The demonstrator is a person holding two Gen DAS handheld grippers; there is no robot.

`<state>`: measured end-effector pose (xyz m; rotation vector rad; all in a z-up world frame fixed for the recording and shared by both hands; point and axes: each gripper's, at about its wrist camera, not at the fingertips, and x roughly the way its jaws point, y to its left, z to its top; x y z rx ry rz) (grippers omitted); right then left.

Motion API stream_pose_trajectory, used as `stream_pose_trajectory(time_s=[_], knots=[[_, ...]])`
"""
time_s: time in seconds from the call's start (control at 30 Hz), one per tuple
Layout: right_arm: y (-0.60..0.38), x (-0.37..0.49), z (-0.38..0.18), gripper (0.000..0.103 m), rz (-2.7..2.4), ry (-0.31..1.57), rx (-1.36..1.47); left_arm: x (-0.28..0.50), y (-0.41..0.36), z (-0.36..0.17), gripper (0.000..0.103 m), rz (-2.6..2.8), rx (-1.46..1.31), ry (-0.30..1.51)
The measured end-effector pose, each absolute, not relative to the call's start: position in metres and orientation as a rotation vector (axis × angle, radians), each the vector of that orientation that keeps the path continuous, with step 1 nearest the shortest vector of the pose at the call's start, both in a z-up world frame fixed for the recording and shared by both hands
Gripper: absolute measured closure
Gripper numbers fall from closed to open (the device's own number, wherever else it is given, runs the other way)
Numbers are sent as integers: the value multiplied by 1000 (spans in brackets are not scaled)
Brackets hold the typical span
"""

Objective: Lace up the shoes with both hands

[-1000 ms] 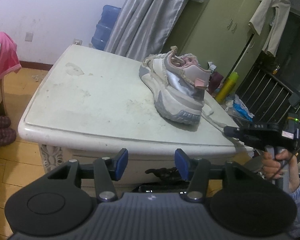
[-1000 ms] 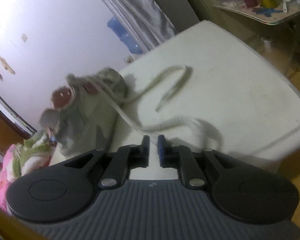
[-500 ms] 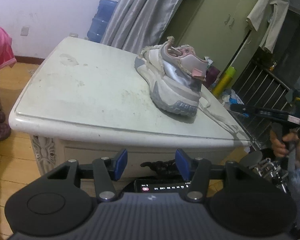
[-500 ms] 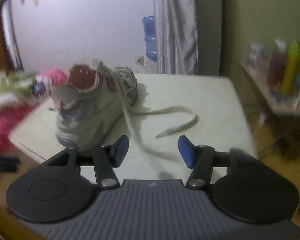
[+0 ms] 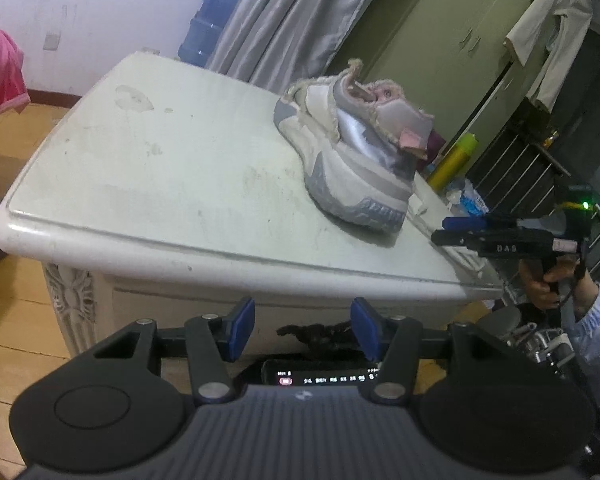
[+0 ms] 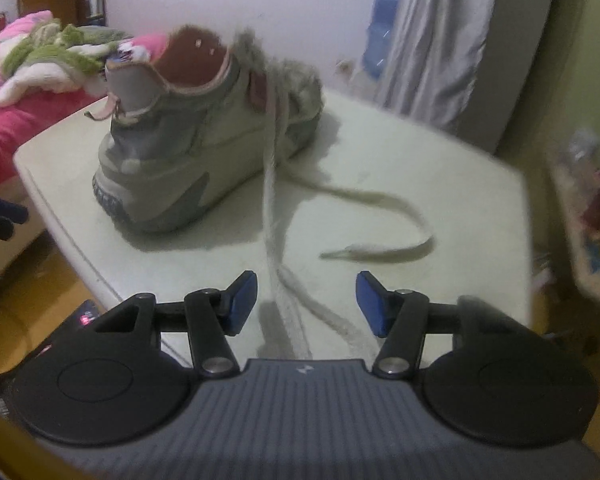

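Note:
A worn grey-and-white shoe (image 5: 352, 152) with a fuzzy collar stands on the white table (image 5: 140, 160), toward its right side. My left gripper (image 5: 302, 328) hovers open in front of the table's near edge, well short of the shoe. In the right wrist view the shoe (image 6: 204, 148) shows its heel. One loose lace (image 6: 270, 200) runs from it across the table and passes under my open right gripper (image 6: 306, 300). A second lace (image 6: 380, 200) curls off to the right. The right gripper (image 5: 446, 230) hangs by the table's right corner, held by a hand (image 5: 548, 280).
A phone (image 5: 324, 378) lies below the left gripper. A yellow bottle (image 5: 454, 156) and clutter stand beyond the table's right side. Blue water jugs (image 5: 208, 28) and a grey curtain (image 5: 292, 12) are behind. Pink bedding (image 6: 20, 120) lies to the left.
My right gripper has opened and swung round to face the shoe's heel, with the lace now lying under it. The left gripper has stayed open, barely shifting.

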<state>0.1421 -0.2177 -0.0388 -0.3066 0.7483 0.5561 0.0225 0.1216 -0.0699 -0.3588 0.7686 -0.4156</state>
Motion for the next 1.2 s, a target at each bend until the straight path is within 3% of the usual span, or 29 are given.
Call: stream_pose_trajectory(time_s=[0.07,0.23,0.57,0.63,0.83,1.1,1.2], knots=[[-219,145,-45,51,554,766,-285,23,122,-71,49,-411,-356,774],[-230,154,-51,67,574,805,-136,22,123,-73,49,-406,-371,783],[-247,156,-50,67,594,810,11,19,121,-77,48,-405,-385,797],[-251,159,-52,76,597,826,49,19,121,-78,48,-400,-389,799],[-251,157,-50,87,557,814,16,17,122,-80,48,-397,-396,807],[-230,138,-49,88,504,754,-181,12,120,-79,48,-398,-396,801],[-227,133,-50,98,469,734,-184,8,121,-77,48,-397,-392,794]])
